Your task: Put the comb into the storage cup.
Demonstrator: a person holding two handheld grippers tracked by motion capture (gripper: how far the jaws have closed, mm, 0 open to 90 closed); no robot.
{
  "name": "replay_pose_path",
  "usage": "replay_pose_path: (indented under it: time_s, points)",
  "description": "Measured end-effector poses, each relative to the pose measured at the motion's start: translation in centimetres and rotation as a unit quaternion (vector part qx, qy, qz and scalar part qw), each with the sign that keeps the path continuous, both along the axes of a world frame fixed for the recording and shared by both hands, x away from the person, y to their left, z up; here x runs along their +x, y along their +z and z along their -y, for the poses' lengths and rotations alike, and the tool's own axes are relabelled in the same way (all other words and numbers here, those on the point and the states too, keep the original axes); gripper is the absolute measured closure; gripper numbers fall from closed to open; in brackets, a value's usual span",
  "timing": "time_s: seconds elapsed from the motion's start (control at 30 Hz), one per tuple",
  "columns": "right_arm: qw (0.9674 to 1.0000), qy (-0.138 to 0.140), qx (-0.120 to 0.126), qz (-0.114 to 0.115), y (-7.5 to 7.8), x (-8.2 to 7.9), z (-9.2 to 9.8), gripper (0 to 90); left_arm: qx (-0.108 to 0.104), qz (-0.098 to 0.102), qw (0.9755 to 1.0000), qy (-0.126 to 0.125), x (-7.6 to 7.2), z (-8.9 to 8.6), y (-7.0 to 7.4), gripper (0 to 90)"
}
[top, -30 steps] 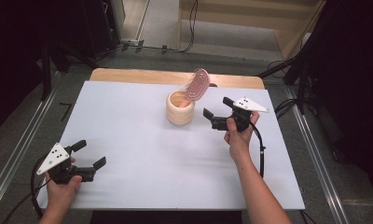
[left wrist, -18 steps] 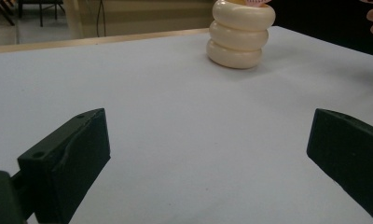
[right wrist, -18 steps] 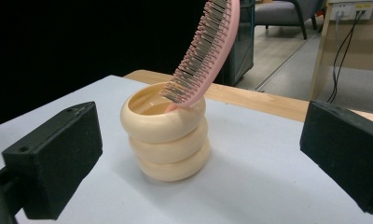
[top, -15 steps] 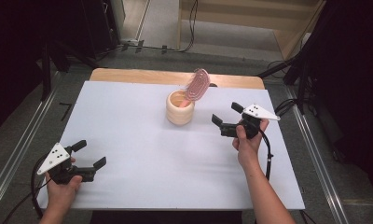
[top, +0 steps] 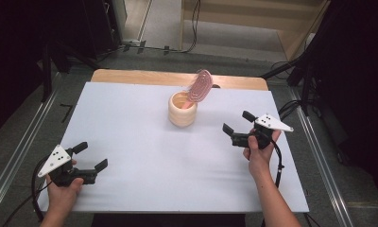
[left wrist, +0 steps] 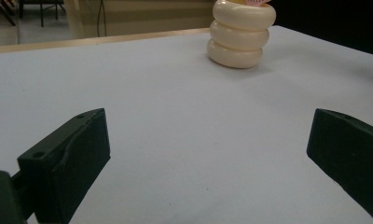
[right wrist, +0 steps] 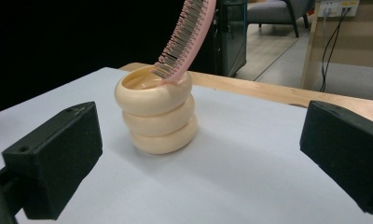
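Standing at the far middle, a cream cup (top: 182, 109) built of three stacked rings, glossy and plain. Leaning out of it, a pink brush (top: 199, 85) with rows of pale, dark-tipped bristles. Lying under everything, a plain white table (top: 144, 142), with a light wood strip (top: 130, 77) showing along the far edge. Showing near left, a black left gripper (top: 90, 155) with a white three-cornered plate; showing right, a black right gripper (top: 237, 121) with the same white plate.
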State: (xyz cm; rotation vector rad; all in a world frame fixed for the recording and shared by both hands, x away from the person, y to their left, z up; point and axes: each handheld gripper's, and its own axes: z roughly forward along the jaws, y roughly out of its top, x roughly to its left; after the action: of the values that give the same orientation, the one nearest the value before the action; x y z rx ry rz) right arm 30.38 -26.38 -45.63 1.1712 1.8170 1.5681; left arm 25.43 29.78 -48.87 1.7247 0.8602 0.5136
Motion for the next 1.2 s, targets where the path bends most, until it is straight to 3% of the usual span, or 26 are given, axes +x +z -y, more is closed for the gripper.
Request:
replay_pose_path:
  time_s: [1.2]
  points:
    - [0.9997,-0.024,-0.003,-0.008,-2.8,-5.3,4.8,0.0,0.004,0.000,1.0000,0.000,0.0,0.0,0.0,0.0]
